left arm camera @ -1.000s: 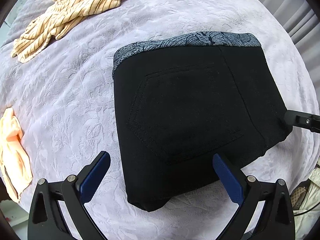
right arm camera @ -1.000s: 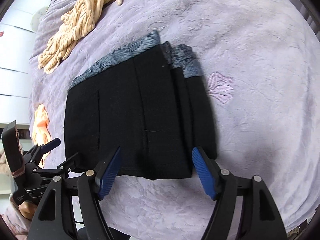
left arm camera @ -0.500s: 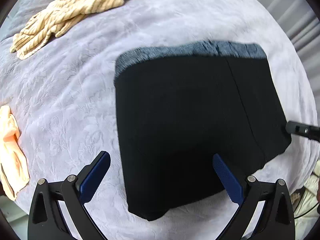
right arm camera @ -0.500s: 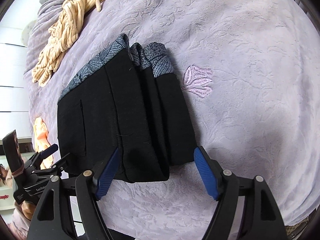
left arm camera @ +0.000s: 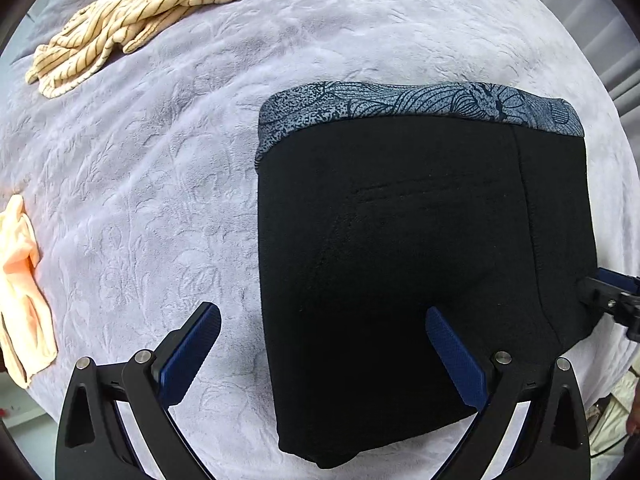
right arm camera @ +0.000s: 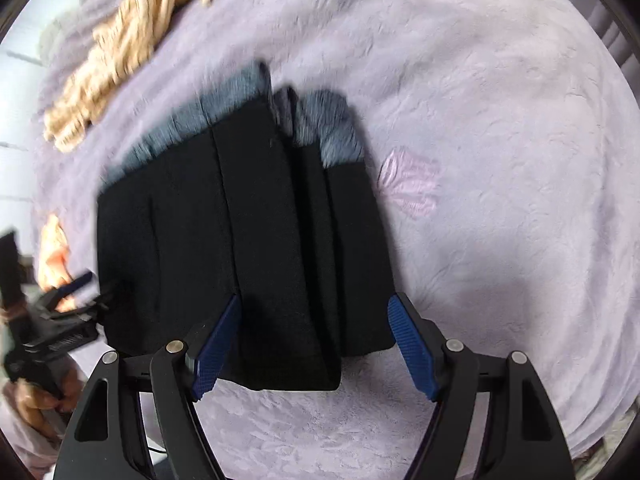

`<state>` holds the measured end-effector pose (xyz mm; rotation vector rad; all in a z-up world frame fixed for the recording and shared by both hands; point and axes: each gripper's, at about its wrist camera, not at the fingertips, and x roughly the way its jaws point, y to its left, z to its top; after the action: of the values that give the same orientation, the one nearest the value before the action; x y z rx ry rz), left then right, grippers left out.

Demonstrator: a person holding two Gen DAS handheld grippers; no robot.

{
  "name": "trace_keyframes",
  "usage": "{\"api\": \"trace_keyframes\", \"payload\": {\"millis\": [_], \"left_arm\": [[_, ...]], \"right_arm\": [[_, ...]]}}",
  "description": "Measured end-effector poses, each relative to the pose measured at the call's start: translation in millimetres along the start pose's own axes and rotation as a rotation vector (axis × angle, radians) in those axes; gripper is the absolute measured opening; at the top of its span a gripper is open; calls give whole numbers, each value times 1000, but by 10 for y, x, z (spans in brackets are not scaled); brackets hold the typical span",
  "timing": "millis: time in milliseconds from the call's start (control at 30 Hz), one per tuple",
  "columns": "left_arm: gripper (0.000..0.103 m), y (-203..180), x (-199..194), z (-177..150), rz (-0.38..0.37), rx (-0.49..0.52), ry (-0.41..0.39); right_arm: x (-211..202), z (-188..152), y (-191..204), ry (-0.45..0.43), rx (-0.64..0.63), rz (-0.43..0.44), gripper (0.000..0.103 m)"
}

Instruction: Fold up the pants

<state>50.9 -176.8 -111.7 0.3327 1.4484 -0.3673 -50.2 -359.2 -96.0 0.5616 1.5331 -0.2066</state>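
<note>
Both hand-held grippers, left (left arm camera: 320,344) and right (right arm camera: 314,344), are hovering jaws apart beside the pants (left arm camera: 420,260); the right one is shifting, blurring its view; folding appears complete.

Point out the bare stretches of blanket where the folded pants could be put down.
One open patch of lavender blanket lies between the folded black pants, the striped cream garment and the peach cloth. Another lies right of the pants, around the embroidered pink flower. It is crowded along the far edge, and where both open grippers, left and right, straddle the pants.
</note>
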Motion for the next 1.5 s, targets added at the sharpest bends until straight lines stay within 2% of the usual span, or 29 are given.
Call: {"api": "trace_keyframes", "payload": {"millis": [67,200,367,467,700,867,1000,1133,1400,1500], "left_arm": [[103,7,17,-2,-4,-6,1],[103,32,49,-28,-19,-11,-11],[103,43,119,-78,-54,-22,-8],[103,44,139,-100,-59,-5,-17],[103,-7,175,-166,-82,61,-54],[103,8,212,-153,-99,62,-38],[103,42,228,-72,-70,54,-42],[103,-14,194,-107,-38,-3,-27],[103,-71,183,-155,11,-98,-10],[103,-110,170,-175,40,-124,-7]], "right_arm": [[80,-35,18,1,5,-29,84],[70,-61,-6,-15,36,-21,84],[125,-85,-19,-10,93,-65,92],[138,-115,23,-21,101,-88,92],[156,-128,335,-49,63,-239,92],[150,-155,432,-64,84,-272,92],[174,-228,469,-84,81,-266,93],[188,-258,372,-68,60,-209,93],[249,-127,231,-19,-36,-114,95],[318,3,92,14,-51,-77,100]]}}
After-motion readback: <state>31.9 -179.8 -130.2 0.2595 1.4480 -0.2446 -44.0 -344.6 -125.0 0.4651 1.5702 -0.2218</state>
